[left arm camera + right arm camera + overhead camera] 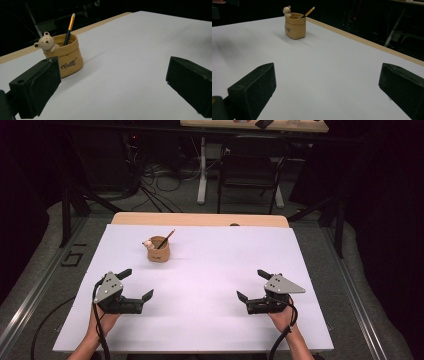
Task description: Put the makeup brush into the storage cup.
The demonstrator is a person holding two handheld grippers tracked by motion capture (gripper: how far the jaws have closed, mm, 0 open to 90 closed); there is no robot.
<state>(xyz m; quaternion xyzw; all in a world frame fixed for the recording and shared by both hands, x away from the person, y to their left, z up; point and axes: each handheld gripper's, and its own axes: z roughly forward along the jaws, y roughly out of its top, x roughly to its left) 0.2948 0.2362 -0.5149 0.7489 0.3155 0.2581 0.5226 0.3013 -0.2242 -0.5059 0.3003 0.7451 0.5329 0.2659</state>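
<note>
Tan holder (158, 251) stood upright on far-left tabletop (215, 270), pencil (166, 239) leaning inside. Pencil judged light, stiff, thin; grasp exposed upper shaft. Left hand-held gripper (137, 283) and right hand-held gripper (253, 284) spread wide, empty.

High overhead; two low tool views sharing the pen holder (158, 249).

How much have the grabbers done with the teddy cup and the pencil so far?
Nothing looks done yet. The pencil stands inside the cup, which sits upright on the white table, with the little bear at its rim. The left gripper and right gripper are both open, hold nothing, and are apart from the cup; the left is nearer. Reaching the cup or pencil is all still left.
</note>
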